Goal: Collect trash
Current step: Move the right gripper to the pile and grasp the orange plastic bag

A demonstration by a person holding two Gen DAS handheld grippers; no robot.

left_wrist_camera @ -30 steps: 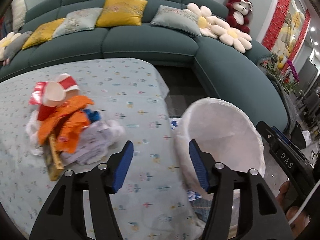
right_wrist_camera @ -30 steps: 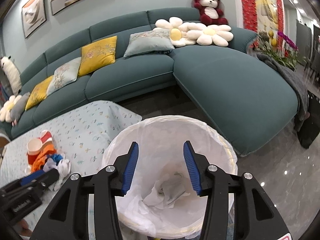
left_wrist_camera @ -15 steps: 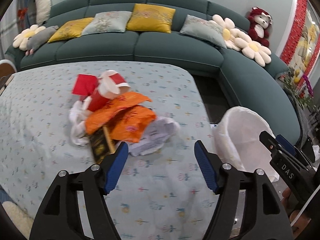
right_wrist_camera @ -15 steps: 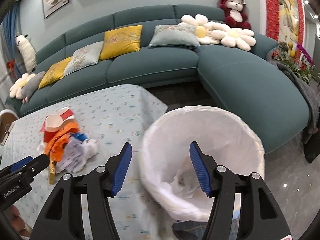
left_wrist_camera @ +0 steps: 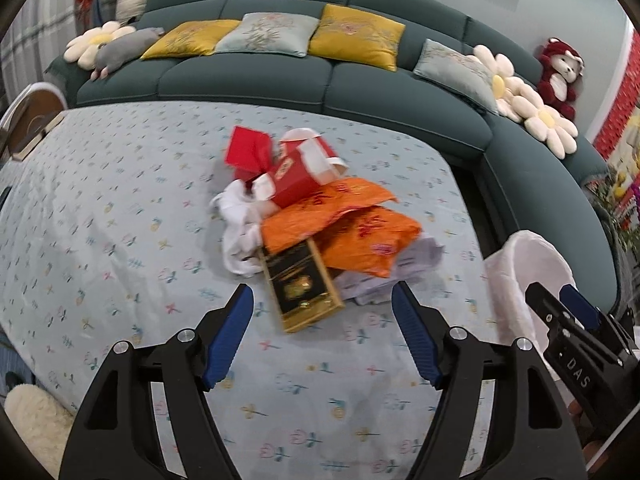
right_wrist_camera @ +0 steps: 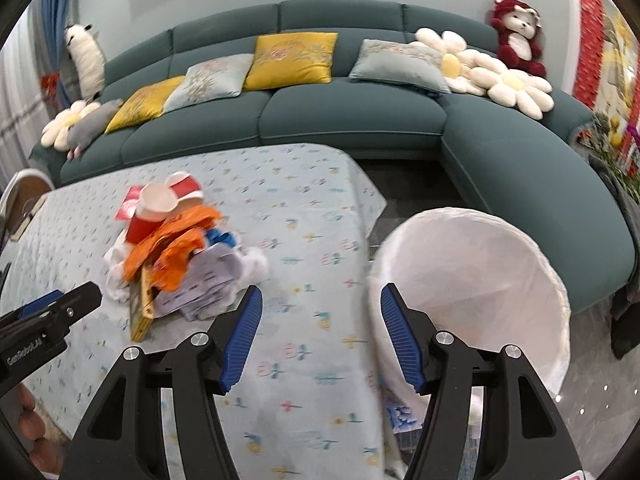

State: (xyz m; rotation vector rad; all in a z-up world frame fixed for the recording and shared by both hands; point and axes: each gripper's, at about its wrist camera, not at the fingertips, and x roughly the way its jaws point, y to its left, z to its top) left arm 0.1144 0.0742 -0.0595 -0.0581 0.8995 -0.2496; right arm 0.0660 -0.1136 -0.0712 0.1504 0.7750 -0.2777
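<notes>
A trash pile (left_wrist_camera: pixel 320 216) lies mid-table on the flowered cloth (left_wrist_camera: pixel 120 220): red paper cups (left_wrist_camera: pixel 304 172), orange bags (left_wrist_camera: pixel 348 228), white tissue (left_wrist_camera: pixel 236 232), printed paper (left_wrist_camera: pixel 400 268) and a black-and-gold box (left_wrist_camera: pixel 300 284). My left gripper (left_wrist_camera: pixel 322 300) hovers open just before the box, nothing between its fingers. My right gripper (right_wrist_camera: pixel 320 300) is open and empty over the table's right part, between the pile (right_wrist_camera: pixel 176 248) and the white-lined bin (right_wrist_camera: pixel 468 280). The bin (left_wrist_camera: pixel 528 276) stands off the table's right edge. Each gripper shows at the other view's margin.
A curved teal sofa (right_wrist_camera: pixel 352 112) wraps behind and to the right of the table, with cushions (right_wrist_camera: pixel 292 60), flower pillows (right_wrist_camera: pixel 516 88) and a red plush toy (right_wrist_camera: pixel 516 32). Dark floor (right_wrist_camera: pixel 412 192) separates table and sofa. A round wooden object (left_wrist_camera: pixel 32 120) sits at the far left.
Both views have swung left, away from the bin and toward the pile. The pile now sits ahead of the left gripper. Both pairs of jaws stand wider apart.
</notes>
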